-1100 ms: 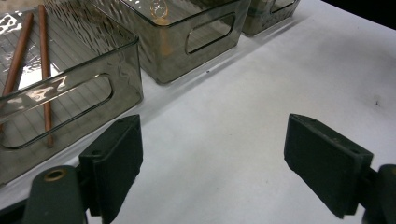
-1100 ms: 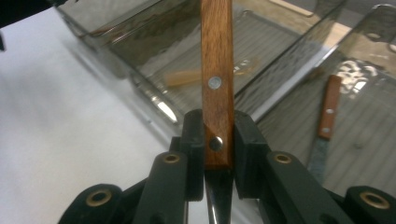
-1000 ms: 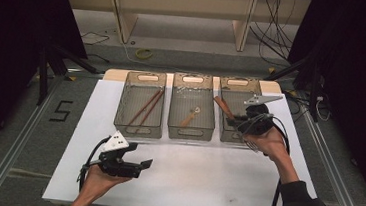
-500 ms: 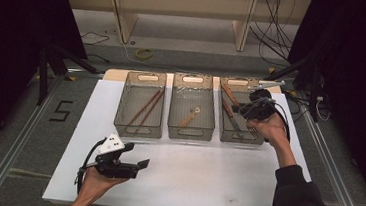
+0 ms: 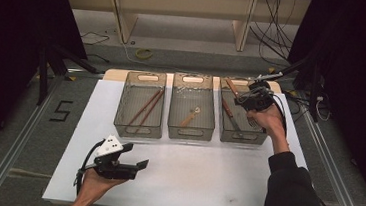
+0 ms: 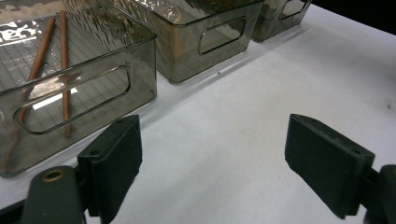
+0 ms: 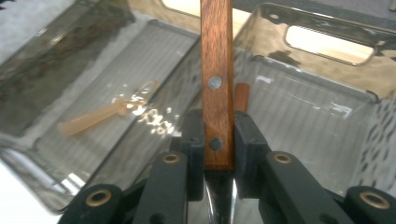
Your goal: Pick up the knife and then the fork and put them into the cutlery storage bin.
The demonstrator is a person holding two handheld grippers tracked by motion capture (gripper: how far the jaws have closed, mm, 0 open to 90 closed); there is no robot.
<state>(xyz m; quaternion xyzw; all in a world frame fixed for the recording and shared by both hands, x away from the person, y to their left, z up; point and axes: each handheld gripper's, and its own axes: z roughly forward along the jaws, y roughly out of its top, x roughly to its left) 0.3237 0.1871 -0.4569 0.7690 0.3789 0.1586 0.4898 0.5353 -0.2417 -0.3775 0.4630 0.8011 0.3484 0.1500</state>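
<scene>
Three smoky clear bins stand in a row on the white table. My right gripper [image 5: 249, 100] [image 7: 218, 135] hovers over the right bin [image 5: 223, 131] and is shut on a wood-handled utensil [image 5: 233, 88] [image 7: 217, 70]. Its riveted handle points away from me, and bright metal shows below the jaws. Another brown handle [image 5: 227, 107] [image 7: 242, 97] lies in that bin. My left gripper [image 5: 135, 167] [image 6: 215, 154] rests low over the table's near left, open, with nothing between its pads.
The left bin [image 5: 137, 128] [image 6: 93, 88] holds two brown chopsticks [image 5: 144, 108] [image 6: 64, 70]. The middle bin [image 5: 190, 131] [image 7: 60, 56] holds a small wooden spoon [image 5: 190, 116] [image 7: 107, 114]. White table surface [image 5: 205, 175] spreads in front of the bins. Cables lie on the floor beyond.
My right gripper has carried the wood-handled utensil away from me, toward the far end of the right bin. The left gripper has stayed in place.
</scene>
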